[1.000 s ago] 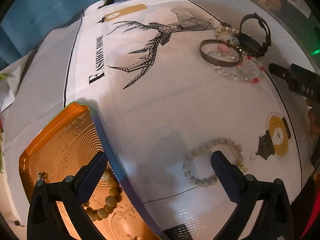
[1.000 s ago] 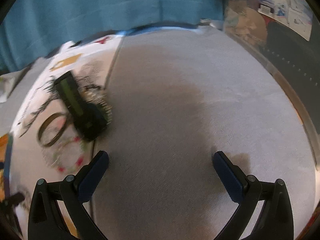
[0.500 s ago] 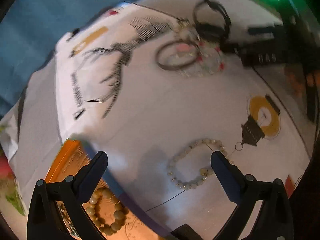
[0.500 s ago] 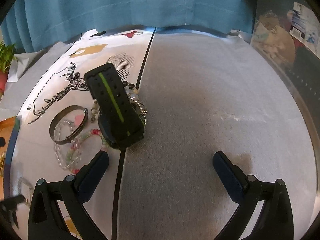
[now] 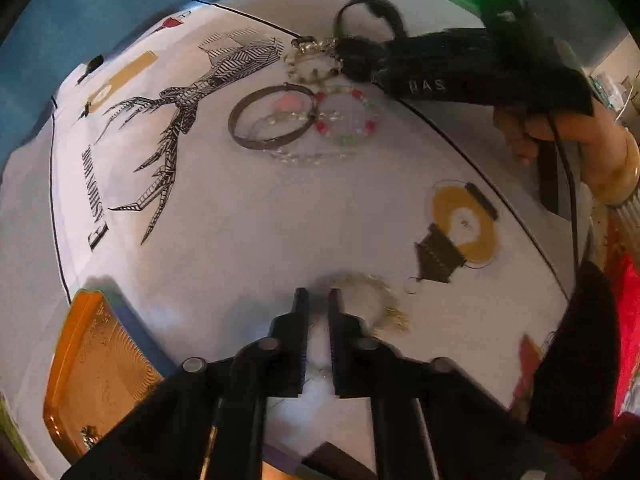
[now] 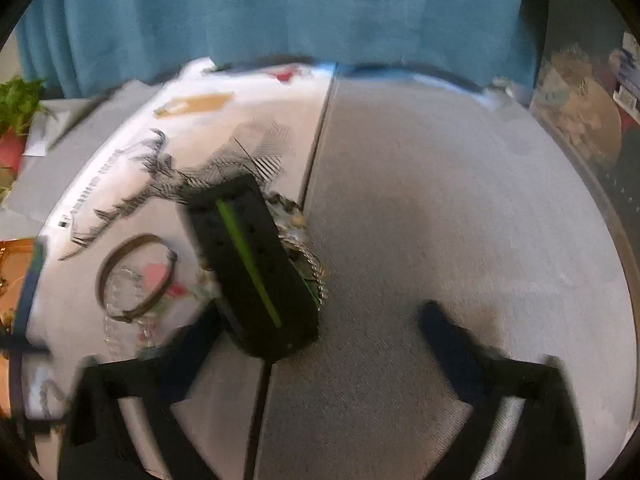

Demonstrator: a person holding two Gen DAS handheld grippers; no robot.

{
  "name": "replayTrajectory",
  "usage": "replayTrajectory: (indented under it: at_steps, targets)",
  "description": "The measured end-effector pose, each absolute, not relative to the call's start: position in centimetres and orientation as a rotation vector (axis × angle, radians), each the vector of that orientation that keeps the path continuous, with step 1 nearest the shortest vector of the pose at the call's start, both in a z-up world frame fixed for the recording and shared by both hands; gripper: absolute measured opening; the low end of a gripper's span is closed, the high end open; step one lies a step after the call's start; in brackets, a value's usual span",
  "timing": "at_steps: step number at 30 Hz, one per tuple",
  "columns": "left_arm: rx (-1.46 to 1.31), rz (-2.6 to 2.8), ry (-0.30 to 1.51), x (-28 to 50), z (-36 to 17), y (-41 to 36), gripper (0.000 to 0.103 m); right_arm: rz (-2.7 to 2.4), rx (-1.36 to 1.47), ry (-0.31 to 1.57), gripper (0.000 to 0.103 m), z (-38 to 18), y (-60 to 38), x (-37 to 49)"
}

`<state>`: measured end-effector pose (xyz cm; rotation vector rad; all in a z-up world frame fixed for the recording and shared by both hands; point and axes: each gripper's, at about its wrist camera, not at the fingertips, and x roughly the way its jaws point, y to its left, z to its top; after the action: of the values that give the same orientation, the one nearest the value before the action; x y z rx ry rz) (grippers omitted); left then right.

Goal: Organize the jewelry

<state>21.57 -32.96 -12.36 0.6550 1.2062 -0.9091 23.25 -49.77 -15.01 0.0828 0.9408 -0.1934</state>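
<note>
My left gripper [image 5: 318,294] has its jaws nearly together over the near side of a pale bead bracelet [image 5: 380,292] on the printed cloth; a firm hold does not show through the blur. An orange tin tray [image 5: 100,368] lies at the lower left. Farther off lie a dark metal bangle [image 5: 272,122], a clear and red bead bracelet [image 5: 348,120], a pearl bracelet [image 5: 312,66] and a black watch [image 5: 364,46]. My right gripper [image 6: 320,328] is open, its left finger [image 6: 192,344] beside the black watch [image 6: 252,268] with a green stripe.
The printed cloth [image 5: 240,208] covers the left half of a grey table [image 6: 440,220]. A blue curtain [image 6: 280,12] hangs behind. A potted plant [image 6: 16,120] stands at the far left. The bangle also shows in the right wrist view [image 6: 136,276].
My left gripper has shut from wide open down to a narrow gap at the pale bead bracelet. My right gripper has moved closer to the black watch and stays open.
</note>
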Motion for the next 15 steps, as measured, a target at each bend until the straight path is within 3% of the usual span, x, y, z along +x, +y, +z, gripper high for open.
replayTrajectory:
  at_steps: [1,6,7,8,10,15]
  targets:
    - [0.645,-0.908,1.205,21.6,-12.3,-32.9,0.004,-0.181,0.066,0.928,0.044,-14.6,-49.4,23.0]
    - [0.529,-0.869,1.175,22.3,-10.3,-31.0,0.004,-0.228,0.075,0.897,0.043,-13.3,-49.5,20.9]
    - [0.505,-0.862,1.165,22.4,-9.6,-30.4,0.004,-0.247,0.070,0.889,0.038,-12.8,-49.6,20.2]
    - [0.475,-0.855,1.146,21.8,-8.8,-29.5,0.004,-0.261,0.071,0.886,0.015,-12.4,-49.8,19.6]
    - [0.428,-0.845,1.119,21.5,-7.7,-28.1,0.004,-0.269,0.105,0.873,0.004,-11.4,-50.2,18.0]
    - [0.354,-0.801,1.070,20.4,-5.6,-25.4,0.004,-0.310,0.064,0.840,0.001,-9.2,-49.7,15.1]
